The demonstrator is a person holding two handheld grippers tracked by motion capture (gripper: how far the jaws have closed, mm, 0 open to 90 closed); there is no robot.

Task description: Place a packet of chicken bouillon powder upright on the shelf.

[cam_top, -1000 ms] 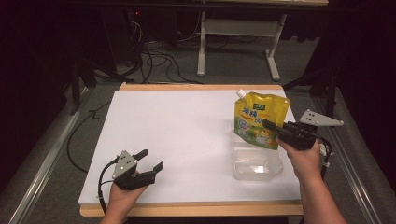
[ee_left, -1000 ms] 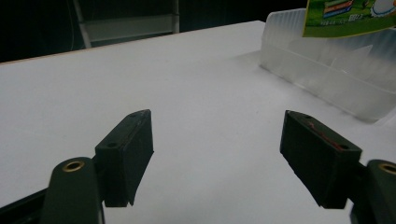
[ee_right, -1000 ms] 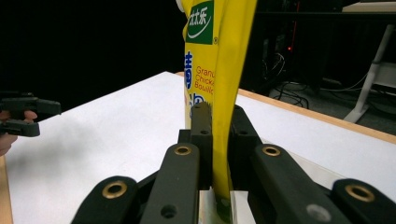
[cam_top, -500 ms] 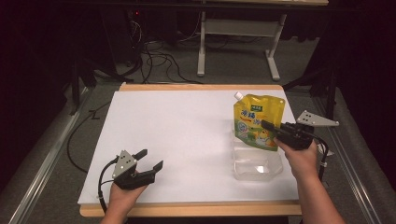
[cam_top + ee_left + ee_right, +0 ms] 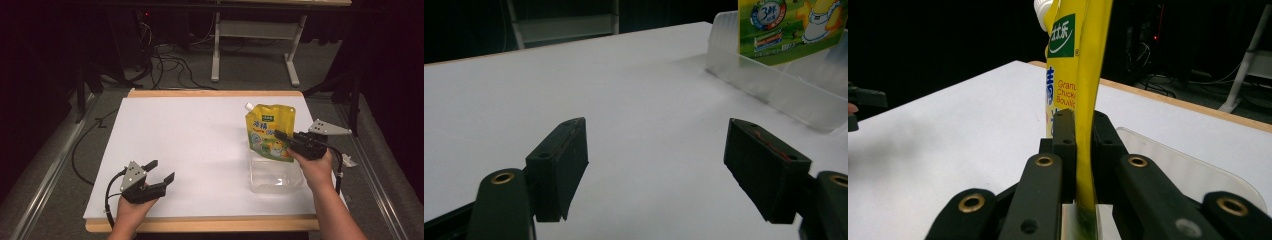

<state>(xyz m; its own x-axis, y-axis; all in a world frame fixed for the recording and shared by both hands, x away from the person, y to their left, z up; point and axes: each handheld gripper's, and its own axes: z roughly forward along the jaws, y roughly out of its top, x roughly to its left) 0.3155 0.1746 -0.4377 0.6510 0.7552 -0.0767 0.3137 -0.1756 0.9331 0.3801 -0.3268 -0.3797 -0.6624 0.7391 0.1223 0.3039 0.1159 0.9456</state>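
Observation:
A yellow spouted pouch [image 5: 270, 131] hangs upright at the table's right, its lower end just inside the rim of a clear plastic container [image 5: 277, 175]. My right gripper [image 5: 280, 136] is shut on the pouch's side edge. In the right gripper view the two jaws pinch the pouch [image 5: 1073, 60] flat between them, above the container's clear rim [image 5: 1178, 160]. My left gripper [image 5: 161, 169] rests open near the table's front left with nothing between its jaws. The left gripper view shows the open gripper [image 5: 656, 145] facing the container [image 5: 774, 85] and the pouch [image 5: 789, 25].
The white table top [image 5: 200, 130] has a wooden edge [image 5: 210, 223] at the front. Behind the table stand a metal frame [image 5: 250, 45] and cables [image 5: 165, 60] on the floor. A rail [image 5: 45, 170] runs along the left side.
The right gripper has sunk a little with the pouch, bringing its lower end down into the clear container. The left gripper has stayed where it was.

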